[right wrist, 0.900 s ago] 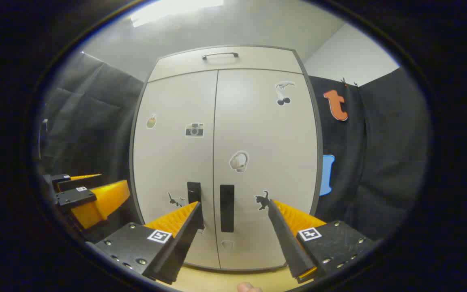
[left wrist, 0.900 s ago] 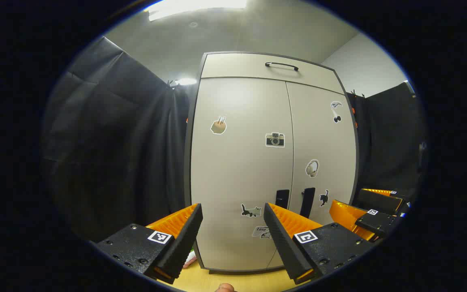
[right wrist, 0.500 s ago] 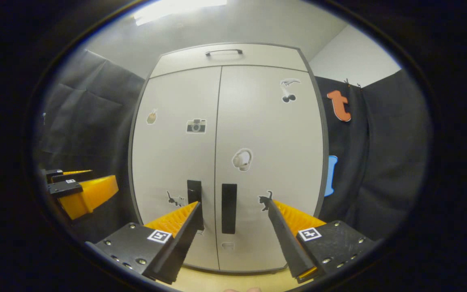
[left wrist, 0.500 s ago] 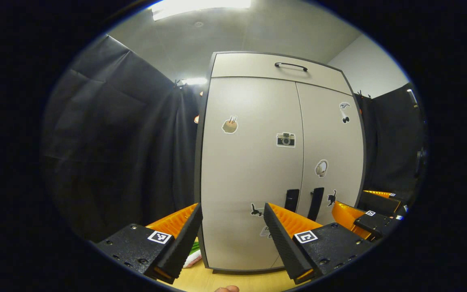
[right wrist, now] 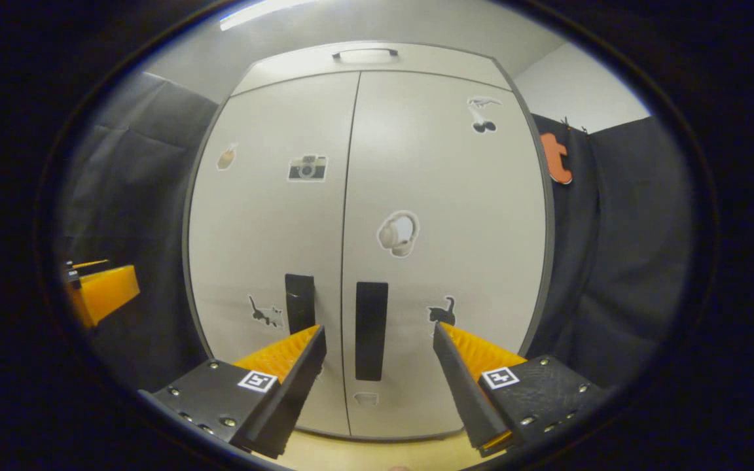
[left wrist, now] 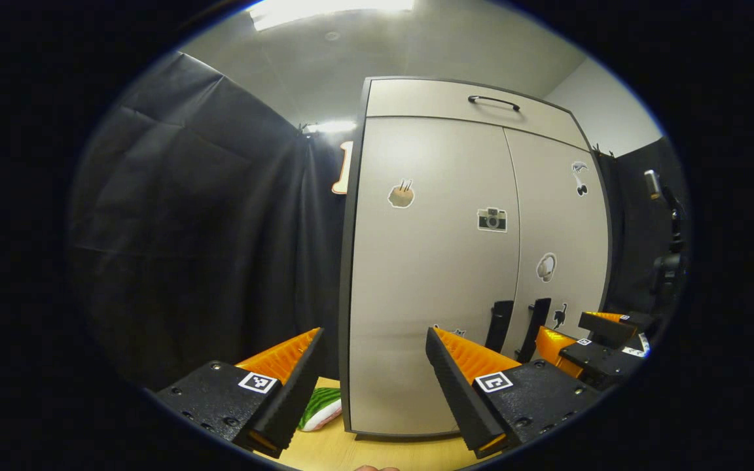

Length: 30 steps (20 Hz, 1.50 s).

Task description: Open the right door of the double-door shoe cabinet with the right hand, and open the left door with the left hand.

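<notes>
The right gripper (right wrist: 377, 333) hangs spread before the closed right door's handle (right wrist: 371, 330), lined up, I'd judge, to grasp it.

pale shoe cabinet (right wrist: 442, 196) — upright, both doors closed

Black curtain (left wrist: 207, 216), ceiling light (left wrist: 331, 8), wood floor (left wrist: 344, 451).

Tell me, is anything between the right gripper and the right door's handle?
Nothing visible. The right gripper is open, and the right door's handle shows in the gap between its fingers, with only bare door around it.
</notes>
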Each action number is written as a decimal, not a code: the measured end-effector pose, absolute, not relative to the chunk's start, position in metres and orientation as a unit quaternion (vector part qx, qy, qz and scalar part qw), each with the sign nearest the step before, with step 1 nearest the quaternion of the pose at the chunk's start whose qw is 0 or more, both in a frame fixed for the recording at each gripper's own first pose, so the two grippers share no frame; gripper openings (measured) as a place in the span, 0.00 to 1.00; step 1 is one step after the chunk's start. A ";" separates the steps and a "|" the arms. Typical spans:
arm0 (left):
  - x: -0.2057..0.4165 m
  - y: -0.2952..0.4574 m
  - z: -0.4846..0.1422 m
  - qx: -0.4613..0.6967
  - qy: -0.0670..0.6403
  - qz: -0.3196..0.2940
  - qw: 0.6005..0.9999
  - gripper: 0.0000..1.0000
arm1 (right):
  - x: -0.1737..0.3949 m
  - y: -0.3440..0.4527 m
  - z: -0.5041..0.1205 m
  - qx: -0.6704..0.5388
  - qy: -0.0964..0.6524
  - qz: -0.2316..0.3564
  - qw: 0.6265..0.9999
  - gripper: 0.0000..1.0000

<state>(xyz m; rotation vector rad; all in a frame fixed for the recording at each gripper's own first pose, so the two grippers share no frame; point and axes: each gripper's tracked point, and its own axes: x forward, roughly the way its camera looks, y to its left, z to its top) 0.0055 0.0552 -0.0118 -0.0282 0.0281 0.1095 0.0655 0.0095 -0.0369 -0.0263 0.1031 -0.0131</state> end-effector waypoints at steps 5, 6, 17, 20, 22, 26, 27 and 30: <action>0.008 0.068 -0.014 -0.026 0.016 0.064 0.998 0.94 | 0.089 0.012 -0.050 -0.008 0.069 -0.020 0.997 0.83; 0.009 0.072 -0.016 -0.027 0.018 0.067 0.997 0.94 | 0.095 0.013 -0.050 -0.007 0.069 -0.021 0.997 0.68; 0.003 0.099 -0.026 -0.015 0.034 0.095 0.995 0.94 | 0.118 0.017 -0.057 -0.012 0.069 -0.050 0.996 0.31; -0.002 0.099 -0.029 -0.020 0.040 0.091 0.995 0.94 | 0.115 0.016 -0.057 0.002 0.071 -0.051 0.996 0.25; -0.005 0.097 -0.033 -0.022 0.044 0.087 0.995 0.94 | 0.115 0.017 -0.057 0.005 0.070 -0.046 0.997 0.17; -0.010 0.093 -0.037 -0.023 0.051 0.080 0.995 0.96 | 0.106 0.016 -0.056 0.004 0.069 -0.031 0.997 0.17; -0.012 0.091 -0.037 -0.026 0.052 0.078 0.995 0.96 | 0.103 0.015 -0.055 0.002 0.068 -0.027 0.997 0.17; -0.019 0.084 -0.039 -0.030 0.055 0.071 0.996 0.94 | 0.094 0.012 -0.053 -0.004 0.060 -0.032 0.998 0.17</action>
